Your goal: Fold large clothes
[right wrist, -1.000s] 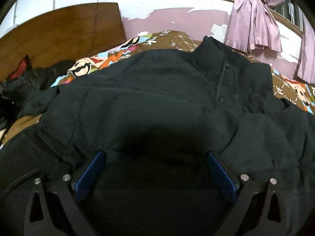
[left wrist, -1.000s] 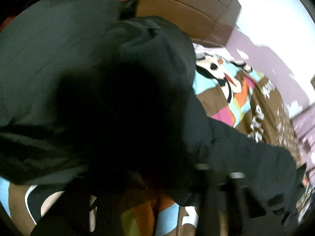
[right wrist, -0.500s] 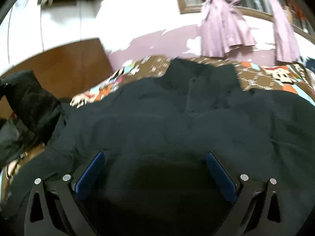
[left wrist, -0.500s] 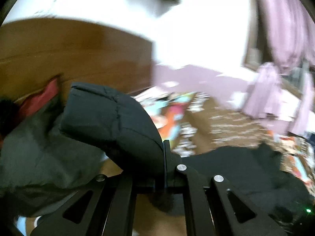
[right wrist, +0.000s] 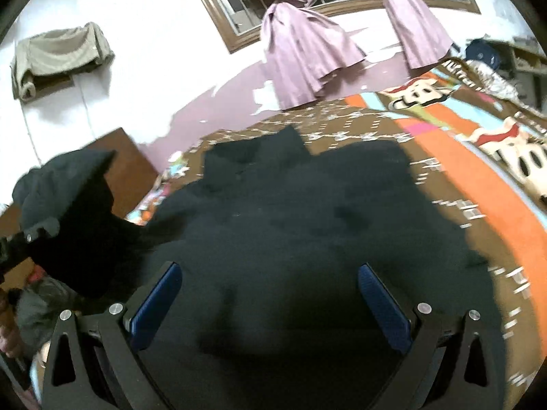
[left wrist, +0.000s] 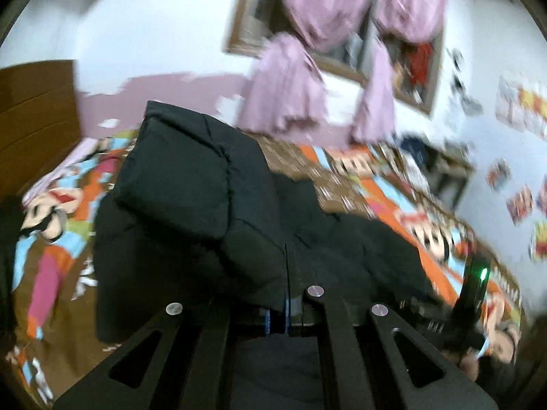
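A large black padded jacket (right wrist: 307, 225) lies spread on the bed, collar toward the far wall. My left gripper (left wrist: 287, 294) is shut on a sleeve of the jacket (left wrist: 191, 184) and holds it lifted above the bed; the sleeve stands up in front of the camera. In the right wrist view the lifted sleeve (right wrist: 65, 184) and the left gripper show at the left edge. My right gripper (right wrist: 270, 294) is open and empty, its blue pads (right wrist: 157, 304) spread wide just over the jacket's body.
The bed has a colourful cartoon bedsheet (right wrist: 478, 157). A wooden headboard (left wrist: 34, 116) stands at the left. Purple curtains (right wrist: 307, 51) hang at a window on the far wall. Beige clothes (right wrist: 58, 54) hang on the wall. Other dark clothes (right wrist: 37, 304) lie at the left.
My left gripper has lifted the sleeve up off the bed and swung it to the right toward the jacket's body. My right gripper has risen and tilted up, staying open.
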`<state>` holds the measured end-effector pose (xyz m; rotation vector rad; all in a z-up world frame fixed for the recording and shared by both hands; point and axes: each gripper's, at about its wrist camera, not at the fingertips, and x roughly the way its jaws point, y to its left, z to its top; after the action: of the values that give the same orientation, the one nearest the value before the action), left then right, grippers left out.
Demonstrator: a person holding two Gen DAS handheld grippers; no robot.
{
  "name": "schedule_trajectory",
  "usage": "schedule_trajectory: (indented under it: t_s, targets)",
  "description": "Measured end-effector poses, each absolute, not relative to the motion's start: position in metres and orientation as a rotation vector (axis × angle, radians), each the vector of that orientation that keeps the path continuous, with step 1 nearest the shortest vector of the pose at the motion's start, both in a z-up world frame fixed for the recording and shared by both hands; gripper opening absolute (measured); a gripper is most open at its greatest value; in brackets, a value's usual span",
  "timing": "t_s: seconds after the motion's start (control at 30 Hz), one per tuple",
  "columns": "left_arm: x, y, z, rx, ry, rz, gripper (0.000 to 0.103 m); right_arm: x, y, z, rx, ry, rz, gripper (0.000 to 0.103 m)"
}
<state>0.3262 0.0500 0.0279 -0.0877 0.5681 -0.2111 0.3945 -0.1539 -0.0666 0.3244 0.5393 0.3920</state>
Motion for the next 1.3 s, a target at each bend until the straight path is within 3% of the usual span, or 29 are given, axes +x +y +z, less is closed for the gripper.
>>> schedule_trajectory:
  t_s: [0.2, 0.4, 0.5, 0.63, 0.73, 0.87, 0.93, 0.97, 1.0, 1.13, 1.17, 1.2, 1.23, 1.27, 1.3]
  targets:
    - [0.357, -0.002, -0.025, -0.03, 0.759, -0.288, 0.003, 0.394, -0.199, -0.097, 0.496, 0.566, 0.391, 0.103]
    - [0.359, -0.022, -0.075, 0.042, 0.936, -0.269, 0.005, 0.381, -0.206, -0.089, 0.55, 0.491, 0.475, 0.103]
    - [0.356, -0.016, -0.074, 0.011, 0.933, -0.304, 0.016, 0.377, -0.208, -0.082, 0.625, 0.42, 0.568, 0.103]
    - [0.353, -0.011, -0.068, -0.091, 0.927, -0.395, 0.053, 0.383, -0.193, -0.082, 0.64, 0.469, 0.697, 0.103]
    - [0.339, -0.002, -0.057, -0.103, 0.898, -0.414, 0.056, 0.396, -0.177, -0.102, 0.65, 0.625, 0.713, 0.103]
    - [0.325, 0.023, -0.045, -0.143, 0.845, -0.357, 0.056, 0.391, -0.163, -0.098, 0.545, 0.648, 0.676, 0.103]
    - [0.319, 0.035, -0.042, -0.181, 0.824, -0.312, 0.065, 0.39, -0.156, -0.097, 0.506, 0.655, 0.661, 0.102]
    - [0.32, 0.043, -0.04, -0.201, 0.812, -0.28, 0.068, 0.39, -0.155, -0.097, 0.497, 0.659, 0.662, 0.096]
    - [0.324, 0.053, -0.036, -0.228, 0.793, -0.242, 0.071, 0.39, -0.153, -0.097, 0.496, 0.662, 0.667, 0.081]
    - [0.32, 0.081, -0.029, -0.277, 0.768, -0.114, 0.071, 0.388, -0.141, -0.1, 0.457, 0.679, 0.653, 0.061]
    - [0.321, 0.089, -0.027, -0.289, 0.761, -0.064, 0.071, 0.386, -0.139, -0.099, 0.441, 0.674, 0.657, 0.048]
    - [0.321, 0.096, -0.026, -0.296, 0.757, -0.027, 0.071, 0.384, -0.138, -0.1, 0.423, 0.673, 0.659, 0.028]
    - [0.319, 0.102, -0.026, -0.299, 0.757, -0.001, 0.071, 0.385, -0.135, -0.099, 0.411, 0.672, 0.66, 0.017]
    - [0.319, 0.108, -0.027, -0.303, 0.761, 0.039, 0.071, 0.384, -0.134, -0.098, 0.398, 0.667, 0.658, 0.007]
    - [0.32, 0.115, -0.027, -0.314, 0.766, 0.075, 0.071, 0.382, -0.134, -0.095, 0.391, 0.653, 0.656, 0.006]
